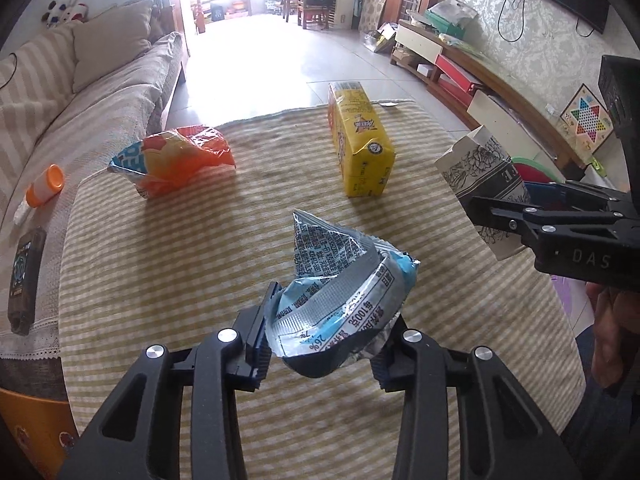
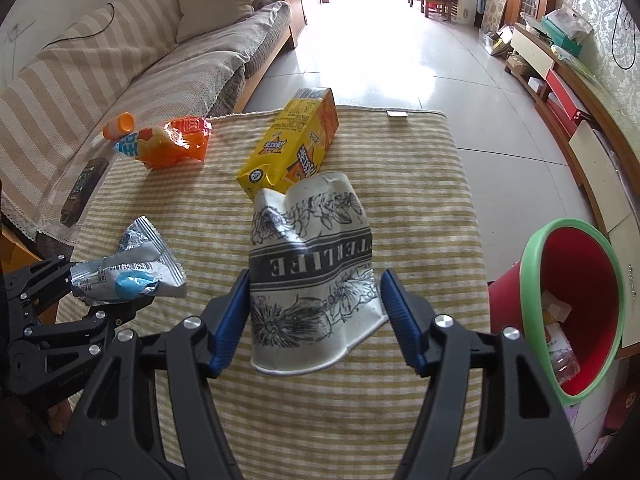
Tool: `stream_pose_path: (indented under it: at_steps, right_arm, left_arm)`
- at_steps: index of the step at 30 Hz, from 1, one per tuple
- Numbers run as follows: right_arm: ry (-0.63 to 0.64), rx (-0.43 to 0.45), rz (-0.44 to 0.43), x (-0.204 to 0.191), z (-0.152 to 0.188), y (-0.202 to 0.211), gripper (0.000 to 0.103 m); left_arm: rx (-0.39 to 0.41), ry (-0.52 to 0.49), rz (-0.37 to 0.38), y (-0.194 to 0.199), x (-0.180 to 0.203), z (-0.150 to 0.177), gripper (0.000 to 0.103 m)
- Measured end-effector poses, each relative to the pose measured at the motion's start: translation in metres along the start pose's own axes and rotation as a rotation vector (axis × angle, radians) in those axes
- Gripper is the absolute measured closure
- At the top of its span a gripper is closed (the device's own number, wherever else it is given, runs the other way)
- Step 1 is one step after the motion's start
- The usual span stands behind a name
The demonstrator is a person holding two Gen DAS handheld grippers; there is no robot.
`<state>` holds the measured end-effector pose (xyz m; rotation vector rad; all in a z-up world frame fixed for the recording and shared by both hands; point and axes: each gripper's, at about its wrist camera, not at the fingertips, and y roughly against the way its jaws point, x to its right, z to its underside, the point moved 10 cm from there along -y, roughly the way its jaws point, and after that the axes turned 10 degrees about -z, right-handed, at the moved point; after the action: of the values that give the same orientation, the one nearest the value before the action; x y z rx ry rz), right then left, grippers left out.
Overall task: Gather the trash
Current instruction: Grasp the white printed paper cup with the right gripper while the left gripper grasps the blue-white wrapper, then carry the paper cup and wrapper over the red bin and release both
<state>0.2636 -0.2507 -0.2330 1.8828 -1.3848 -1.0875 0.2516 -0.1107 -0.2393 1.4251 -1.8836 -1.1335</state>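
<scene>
Now the left gripper [image 1: 324,344] clamps a crumpled silver-blue wrapper [image 1: 344,280]. Right gripper [image 2: 314,316] pinches a dented paper cup [image 2: 312,264], red bin [image 2: 576,300] to its right.

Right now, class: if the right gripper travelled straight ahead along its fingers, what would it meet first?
The right gripper holds a crushed paper cup. Straight ahead, the cup would probably first meet the yellow carton lying on the striped cloth, though depth is unclear.
</scene>
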Motion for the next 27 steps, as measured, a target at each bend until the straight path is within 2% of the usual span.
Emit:
stream_pose_path:
  at_steps: [9, 15, 20, 27]
  right_arm:
    - [-0.043, 0.072, -0.004, 0.019, 0.002, 0.047, 0.040]
    - [-0.077, 0.114, 0.002, 0.043, 0.004, 0.074, 0.040]
    - [-0.122, 0.151, 0.024, 0.077, 0.006, 0.100, 0.040]
    - [-0.198, 0.189, 0.069, 0.135, 0.019, 0.132, 0.040]
  left_arm:
    - [0.064, 0.003, 0.052, 0.044, 0.035, -0.023, 0.066]
    - [0.079, -0.014, 0.076, 0.057, 0.067, -0.036, 0.066]
    - [0.097, -0.069, 0.099, 0.064, 0.107, -0.053, 0.066]
    - [0.113, -0.115, 0.167, 0.071, 0.172, -0.079, 0.066]
